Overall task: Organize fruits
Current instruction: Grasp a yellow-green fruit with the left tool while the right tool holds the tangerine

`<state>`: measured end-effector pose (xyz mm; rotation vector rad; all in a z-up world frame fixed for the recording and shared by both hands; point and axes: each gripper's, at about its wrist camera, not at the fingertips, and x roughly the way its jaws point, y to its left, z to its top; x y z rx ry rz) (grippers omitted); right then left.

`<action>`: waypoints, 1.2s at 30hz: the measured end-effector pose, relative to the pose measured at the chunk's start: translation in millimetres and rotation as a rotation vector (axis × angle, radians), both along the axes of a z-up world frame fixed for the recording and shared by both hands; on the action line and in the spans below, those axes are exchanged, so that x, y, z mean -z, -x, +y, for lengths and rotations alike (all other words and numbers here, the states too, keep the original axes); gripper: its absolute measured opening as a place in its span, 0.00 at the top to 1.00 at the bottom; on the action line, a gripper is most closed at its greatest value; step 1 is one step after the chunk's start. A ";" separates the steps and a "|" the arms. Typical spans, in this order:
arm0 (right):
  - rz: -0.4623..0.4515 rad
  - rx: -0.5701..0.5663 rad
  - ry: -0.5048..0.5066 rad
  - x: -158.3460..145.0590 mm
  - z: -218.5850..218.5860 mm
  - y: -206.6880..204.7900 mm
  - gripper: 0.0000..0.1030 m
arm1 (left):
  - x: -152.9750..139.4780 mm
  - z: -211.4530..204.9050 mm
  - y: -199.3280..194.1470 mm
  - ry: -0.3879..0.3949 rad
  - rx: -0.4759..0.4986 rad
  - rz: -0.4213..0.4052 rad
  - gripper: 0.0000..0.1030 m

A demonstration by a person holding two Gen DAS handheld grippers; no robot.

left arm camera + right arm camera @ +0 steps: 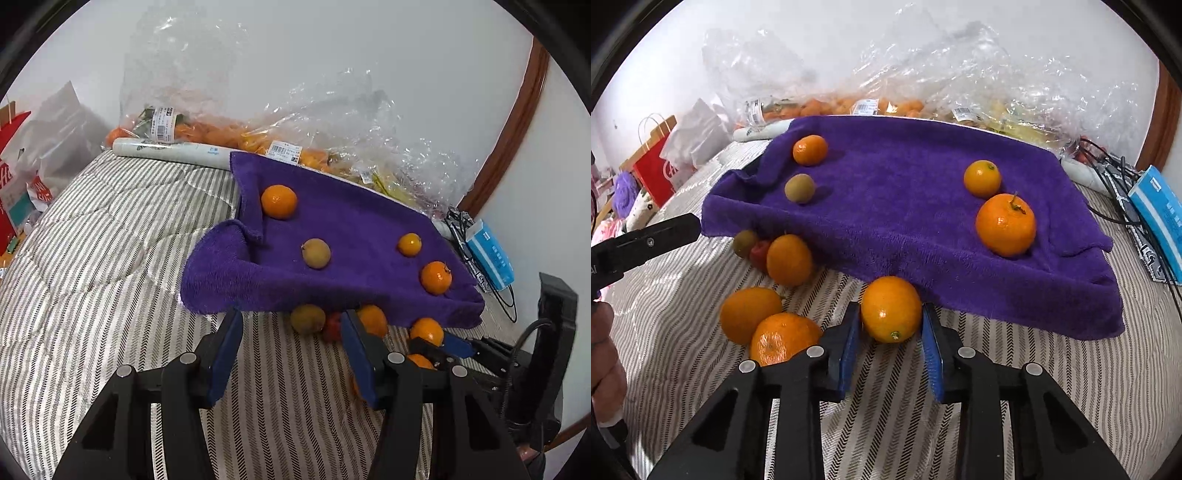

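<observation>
Leftmost in the right wrist view, the left gripper (646, 240) reaches in as a dark bar over the striped quilt (683, 288); from its own camera its jaws stand wide with nothing between them, blue pads (223, 354) apart. Next, a red paper bag (653, 170) shows white lettering too cut off to read. Loose fruit lies along the near edge of the purple towel (905, 206): a greenish fruit (744, 243), a small red one (760, 254), an orange (789, 260), then 2 more oranges (750, 314) touching each other just beside the right gripper (891, 332).

That gripper holds an oval kumquat (891, 314) between its blue pads (849, 347), long axis roughly upright in view, stem end pointing down toward the camera, just at the towel's hem.

On the towel sit 4 fruits: a mandarin (810, 149) and a greenish fruit (799, 188) on the left, a small orange (982, 178) and a stemmed mandarin (1005, 225) on the right. Behind, clear plastic bags (886, 107) of fruit carry barcode labels, print unreadable. Far right lies a blue tissue pack (1160, 214), its writing illegible.
</observation>
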<state>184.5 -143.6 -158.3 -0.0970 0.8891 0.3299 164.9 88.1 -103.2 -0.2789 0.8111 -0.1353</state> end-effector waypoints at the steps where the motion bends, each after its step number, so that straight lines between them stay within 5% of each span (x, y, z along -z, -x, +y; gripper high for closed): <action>1: -0.010 -0.001 -0.007 -1.4 -1.7 1.7 0.69 | 1.2 -0.9 -0.8 -0.004 0.002 0.005 0.49; 19: -0.053 0.040 -0.012 -9.7 -72.9 14.7 0.69 | 24.3 -34.8 -28.3 -0.180 0.065 0.093 0.68; 36: -0.008 0.039 0.028 5.5 -65.9 4.5 0.68 | 30.2 -47.7 -38.5 -0.205 0.063 0.090 0.69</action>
